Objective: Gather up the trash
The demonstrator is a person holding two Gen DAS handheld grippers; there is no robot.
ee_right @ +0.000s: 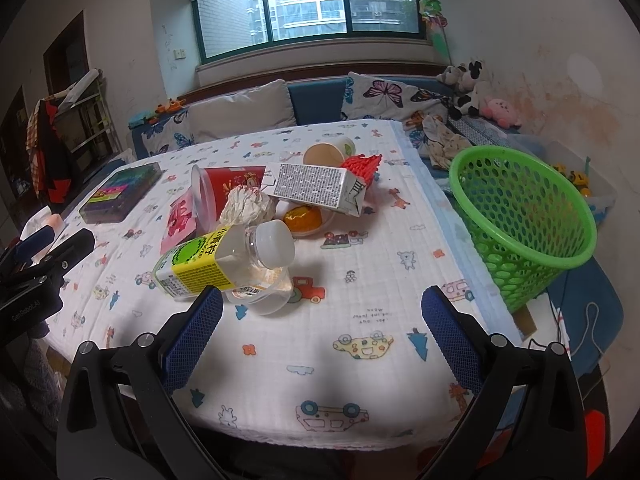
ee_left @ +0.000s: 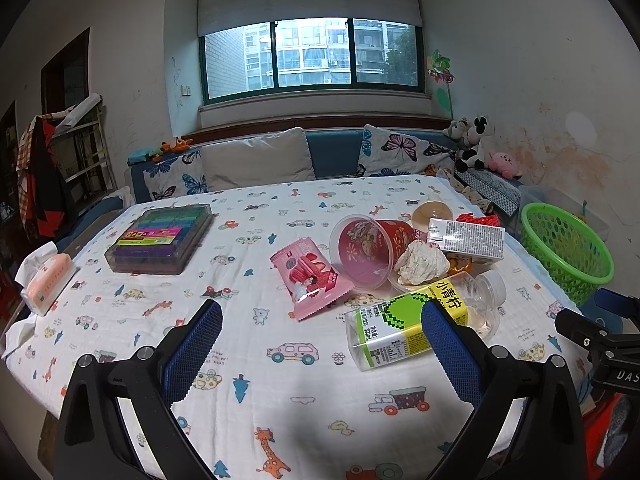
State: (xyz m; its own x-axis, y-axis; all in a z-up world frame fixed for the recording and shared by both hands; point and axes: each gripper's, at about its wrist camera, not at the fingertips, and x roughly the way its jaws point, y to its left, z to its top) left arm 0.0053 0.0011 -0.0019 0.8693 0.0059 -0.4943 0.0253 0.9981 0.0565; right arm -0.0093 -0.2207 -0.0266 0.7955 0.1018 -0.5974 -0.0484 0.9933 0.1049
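Note:
A pile of trash lies on the patterned tablecloth: a clear bottle with a green-yellow label, a pink snack wrapper, a red cup on its side, a crumpled tissue, a white carton and a red wrapper. A green basket stands at the table's right edge. My left gripper is open and empty, its right finger just in front of the bottle. My right gripper is open and empty, over bare cloth near the bottle.
A clear box of coloured items and a tissue pack lie on the table's left. A sofa with cushions runs behind the table. The other gripper shows at the frame edge.

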